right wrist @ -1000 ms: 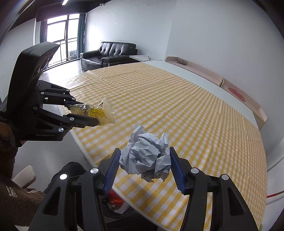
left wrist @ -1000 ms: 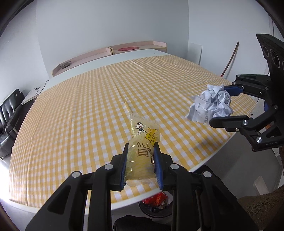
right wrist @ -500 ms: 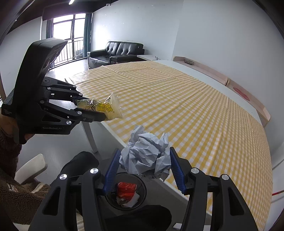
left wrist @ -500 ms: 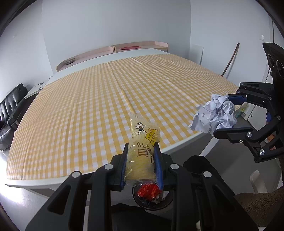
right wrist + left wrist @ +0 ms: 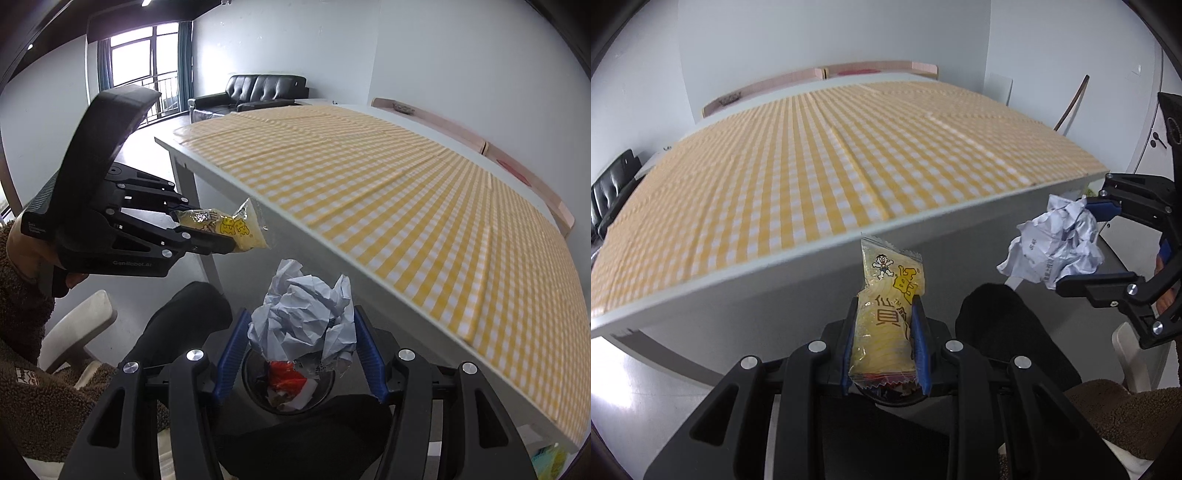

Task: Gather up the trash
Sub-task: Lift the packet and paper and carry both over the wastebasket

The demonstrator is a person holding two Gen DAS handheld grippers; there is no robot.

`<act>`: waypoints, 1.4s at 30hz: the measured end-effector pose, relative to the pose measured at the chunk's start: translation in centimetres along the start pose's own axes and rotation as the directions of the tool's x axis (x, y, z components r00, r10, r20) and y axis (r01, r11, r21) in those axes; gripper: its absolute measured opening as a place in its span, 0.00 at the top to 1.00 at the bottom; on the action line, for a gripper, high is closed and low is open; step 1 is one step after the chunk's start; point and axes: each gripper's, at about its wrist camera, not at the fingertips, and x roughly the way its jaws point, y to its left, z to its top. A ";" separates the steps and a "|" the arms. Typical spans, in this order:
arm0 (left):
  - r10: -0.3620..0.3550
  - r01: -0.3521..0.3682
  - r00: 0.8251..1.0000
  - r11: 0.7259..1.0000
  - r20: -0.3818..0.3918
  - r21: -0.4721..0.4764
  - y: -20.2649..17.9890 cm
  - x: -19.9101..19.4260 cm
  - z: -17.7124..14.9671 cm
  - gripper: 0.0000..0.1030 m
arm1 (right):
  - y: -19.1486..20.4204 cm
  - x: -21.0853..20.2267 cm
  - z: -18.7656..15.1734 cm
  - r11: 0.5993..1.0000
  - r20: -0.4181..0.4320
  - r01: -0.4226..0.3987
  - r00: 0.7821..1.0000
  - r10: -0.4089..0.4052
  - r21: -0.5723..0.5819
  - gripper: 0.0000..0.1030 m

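Note:
My left gripper (image 5: 884, 334) is shut on a yellow snack packet (image 5: 886, 314) with a cartoon figure and held off the table's near edge; from the right wrist view the same gripper (image 5: 221, 230) and packet (image 5: 236, 230) hang at the left. A crumpled ball of white paper (image 5: 304, 325) is clamped between the blue pads of my right gripper (image 5: 301, 343), seen also at the right of the left wrist view (image 5: 1058, 247). Directly below the paper stands a round dark trash bin (image 5: 325, 395) with red and white waste inside. Under the packet only the bin's rim (image 5: 905, 400) shows.
The table (image 5: 798, 280) with its yellow checked cloth (image 5: 388, 206) rises just behind both grippers, its edge close. A person's dark-clad knees (image 5: 997, 325) and brown fleece sleeve (image 5: 22, 332) flank the bin. A white chair (image 5: 74, 332) is at the left, a black sofa (image 5: 266, 90) far back.
Both grippers have pulled back off the table and sunk below its edge, still holding packet and paper. The bin has come into view under them.

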 end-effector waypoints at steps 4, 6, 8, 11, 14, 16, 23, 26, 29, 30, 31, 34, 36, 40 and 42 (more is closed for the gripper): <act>-0.012 0.012 0.999 1.000 -0.038 -0.007 0.1 1.7 -1.8 0.74 | 0.3 1.4 -1.4 1.000 -0.019 -0.023 1.000 0.023 0.010 0.43; -0.022 0.021 0.998 1.000 -0.057 -0.016 0.2 2.9 -2.5 0.74 | 0.3 2.3 -2.0 0.999 -0.023 -0.029 0.999 0.029 0.019 0.43; -0.033 0.031 0.997 0.999 -0.076 -0.025 0.2 4.0 -3.3 0.74 | 0.5 3.1 -2.8 1.000 -0.016 -0.016 1.000 0.016 0.015 0.43; -0.039 0.036 0.993 0.999 -0.111 -0.026 0.0 5.9 -4.3 0.74 | 0.4 5.3 -3.8 0.999 -0.042 -0.029 0.999 0.030 0.031 0.43; -0.047 0.043 0.986 0.999 -0.158 -0.031 0.1 8.6 -5.2 0.74 | 0.2 8.1 -4.9 0.998 -0.081 -0.045 0.996 0.048 0.042 0.43; -0.061 0.054 0.982 0.998 -0.181 -0.041 0.3 10.1 -5.6 0.74 | -0.1 10.0 -5.3 0.998 -0.103 -0.049 0.993 0.053 0.043 0.43; -0.090 0.075 0.960 0.995 -0.267 -0.068 1.6 15.7 -6.9 0.74 | -1.5 16.4 -6.6 0.994 -0.169 -0.086 0.981 0.097 0.071 0.43; -0.101 0.081 0.948 0.994 -0.302 -0.077 2.1 18.1 -7.3 0.74 | -2.1 18.8 -7.1 0.990 -0.190 -0.105 0.974 0.122 0.096 0.43; -0.114 0.089 0.936 0.992 -0.332 -0.089 2.4 20.2 -7.7 0.74 | -2.7 21.3 -6.9 0.989 -0.215 -0.105 0.968 0.125 0.103 0.43; -0.115 0.091 0.934 0.992 -0.339 -0.087 2.5 20.9 -7.8 0.74 | -3.0 22.0 -7.1 0.988 -0.226 -0.111 0.965 0.134 0.110 0.43; -0.122 0.095 0.930 0.991 -0.346 -0.094 2.2 21.4 -7.9 0.74 | -3.2 22.7 -7.3 0.986 -0.239 -0.122 0.960 0.147 0.116 0.43; -0.137 0.108 0.917 0.989 -0.375 -0.097 2.8 23.5 -8.2 0.74 | -3.8 25.0 -7.6 0.984 -0.284 -0.130 0.945 0.159 0.118 0.43; -0.148 0.118 0.904 0.988 -0.402 -0.100 2.9 25.1 -8.5 0.74 | -4.4 26.5 -7.9 0.982 -0.304 -0.141 0.936 0.174 0.129 0.43; -0.173 0.145 0.870 0.985 -0.462 -0.095 2.8 28.2 -9.1 0.74 | -5.6 28.6 -8.8 0.978 -0.348 -0.150 0.918 0.193 0.148 0.43; -0.172 0.143 0.851 0.985 -0.496 -0.096 2.8 29.6 -9.6 0.74 | -6.2 29.3 -9.2 0.980 -0.368 -0.139 0.912 0.182 0.142 0.43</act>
